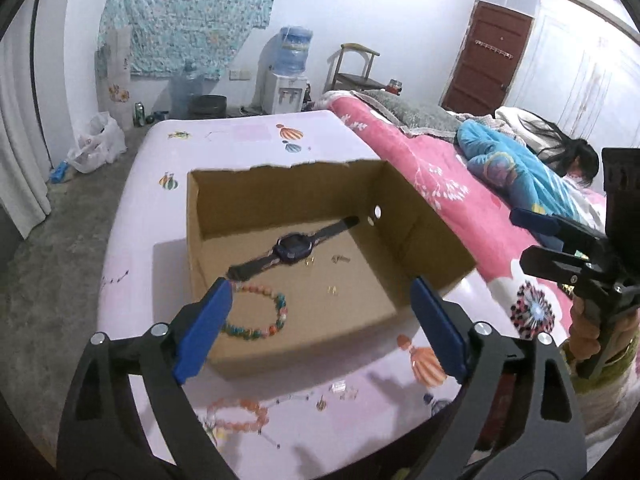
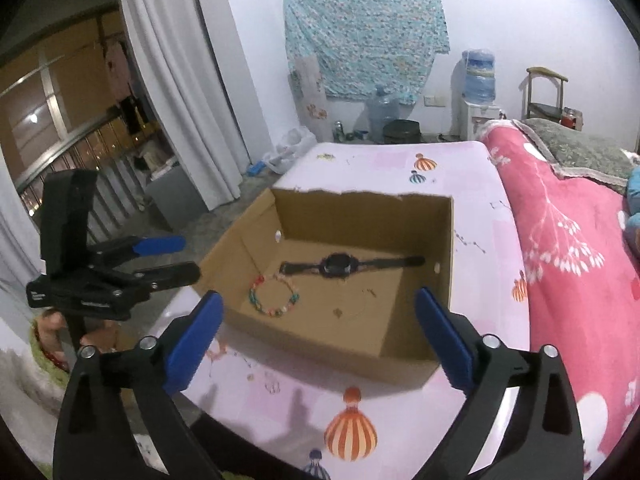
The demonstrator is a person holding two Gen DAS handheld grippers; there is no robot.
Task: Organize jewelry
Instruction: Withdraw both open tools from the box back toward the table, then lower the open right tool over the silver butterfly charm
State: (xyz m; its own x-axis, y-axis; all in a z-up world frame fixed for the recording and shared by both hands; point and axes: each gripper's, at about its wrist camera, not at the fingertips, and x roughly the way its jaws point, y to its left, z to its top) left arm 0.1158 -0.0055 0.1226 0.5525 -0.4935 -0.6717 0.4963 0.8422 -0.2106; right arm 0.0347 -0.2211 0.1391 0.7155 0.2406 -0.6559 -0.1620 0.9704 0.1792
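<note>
Both my jaws are spread wide with nothing in them, left gripper [image 1: 320,328] and right gripper [image 2: 320,338] hanging side by side and angled down at the cardboard box [image 1: 424,240].

Closest to me, just under the left jaws on the pink balloon-print bed sheet [image 1: 132,200], there's a pink bead bracelet [image 1: 240,416] not yet put away, plus a thin beaded chain [image 1: 296,398] and a couple of tiny bits beside it, maybe earrings, too small to call.

Past that, ahead of both jaws, the box is open on top, and inside it sits a multicolour bead bracelet [image 1: 260,318] near the front wall, a few small gold pieces [image 1: 332,290] scattered on the floor of it, and a dark wristwatch [image 1: 292,246] lying flat across the middle.

Way off beyond the box, near the far edge of the sheet, something small and gold-ish [image 1: 178,134] plus what looks like a fine chain [image 1: 214,135].

So I'd say roughly halfway: three-ish things boxed, the stuff near me and those far strays left.
</note>
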